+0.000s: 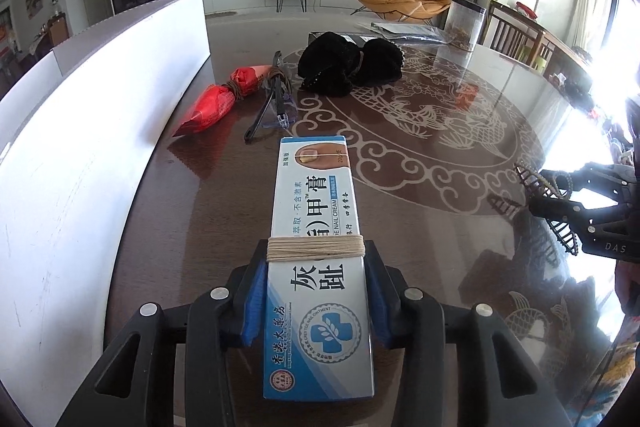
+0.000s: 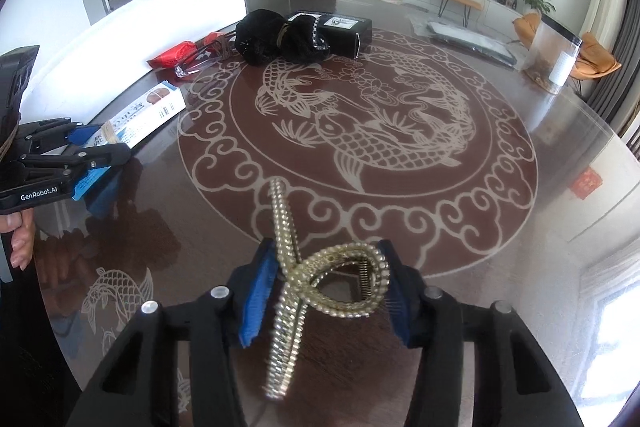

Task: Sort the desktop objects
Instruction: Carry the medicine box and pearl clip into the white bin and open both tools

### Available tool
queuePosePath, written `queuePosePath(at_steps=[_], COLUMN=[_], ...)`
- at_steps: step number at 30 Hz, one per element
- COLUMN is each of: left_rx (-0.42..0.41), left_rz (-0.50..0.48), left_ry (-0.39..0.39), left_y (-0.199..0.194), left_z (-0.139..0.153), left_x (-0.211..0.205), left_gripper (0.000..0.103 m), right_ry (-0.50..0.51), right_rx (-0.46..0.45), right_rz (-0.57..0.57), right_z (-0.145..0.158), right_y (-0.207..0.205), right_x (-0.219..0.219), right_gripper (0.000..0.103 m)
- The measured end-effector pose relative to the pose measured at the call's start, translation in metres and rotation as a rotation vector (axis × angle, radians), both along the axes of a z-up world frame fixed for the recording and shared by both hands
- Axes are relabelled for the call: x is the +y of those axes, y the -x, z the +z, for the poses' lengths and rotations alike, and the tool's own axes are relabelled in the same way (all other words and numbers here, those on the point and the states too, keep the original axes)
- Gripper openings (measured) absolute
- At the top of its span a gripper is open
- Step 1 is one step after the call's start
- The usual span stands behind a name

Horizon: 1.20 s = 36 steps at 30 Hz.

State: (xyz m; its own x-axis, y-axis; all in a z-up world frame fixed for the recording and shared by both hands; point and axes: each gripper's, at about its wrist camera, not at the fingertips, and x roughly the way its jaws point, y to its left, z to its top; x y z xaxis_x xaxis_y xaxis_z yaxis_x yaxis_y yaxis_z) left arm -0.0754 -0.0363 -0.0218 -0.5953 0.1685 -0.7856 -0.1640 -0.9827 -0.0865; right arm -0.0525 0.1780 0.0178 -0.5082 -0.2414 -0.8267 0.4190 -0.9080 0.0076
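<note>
I see the nail-cream box (image 1: 320, 259), white and blue with a band of beige string around it, running up the lower middle of the left wrist view. My left gripper (image 1: 316, 291) has its jaws closed on the box's long sides, the blue pads pressed against it. In the right wrist view the same box (image 2: 136, 115) shows at the left edge, held in that gripper (image 2: 94, 157), with a hand (image 2: 20, 239) below it.

My right gripper (image 2: 328, 291) fills the lower middle of its own view, jaws gripping a gold beaded hair clip (image 2: 316, 279), a looped piece with a long toothed bar. From the left wrist view this clip (image 1: 548, 195) sits at the right edge.

Farther up the bench (image 2: 520, 247), a glass top over a carp pattern, lie a red wrapped packet (image 1: 224, 99), clear safety glasses (image 1: 276, 107), a black velvet bundle (image 1: 352, 63) and a black box (image 2: 344, 31). A clear canister (image 2: 556, 55) stands upper right.
</note>
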Motion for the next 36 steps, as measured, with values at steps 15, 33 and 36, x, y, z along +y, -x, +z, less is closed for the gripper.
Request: queuePosePath(at_steps=[15,33,36], left_rx=[0.102,0.208,0.149], left_rz=[0.005,0.407,0.475], left_ry=[-0.124,-0.115,-0.082], left_y=[-0.039,-0.084,-0.074], left_z=[0.047,0.136,0.128], left_x=[-0.008,-0.201,-0.245], left_gripper=[0.043,0.043,0.043], right_ry=[0.145,0.248,0.274], right_rx=[0.005,0.142,0.174], right_rz=[-0.027,0.289,0.385], right_z=[0.028,0.124,0.143], right_y=[-0.032,0.0,0.003], right_x=[0.005,-0.167,-0.227], right_gripper=[0.048,0.048,0.048])
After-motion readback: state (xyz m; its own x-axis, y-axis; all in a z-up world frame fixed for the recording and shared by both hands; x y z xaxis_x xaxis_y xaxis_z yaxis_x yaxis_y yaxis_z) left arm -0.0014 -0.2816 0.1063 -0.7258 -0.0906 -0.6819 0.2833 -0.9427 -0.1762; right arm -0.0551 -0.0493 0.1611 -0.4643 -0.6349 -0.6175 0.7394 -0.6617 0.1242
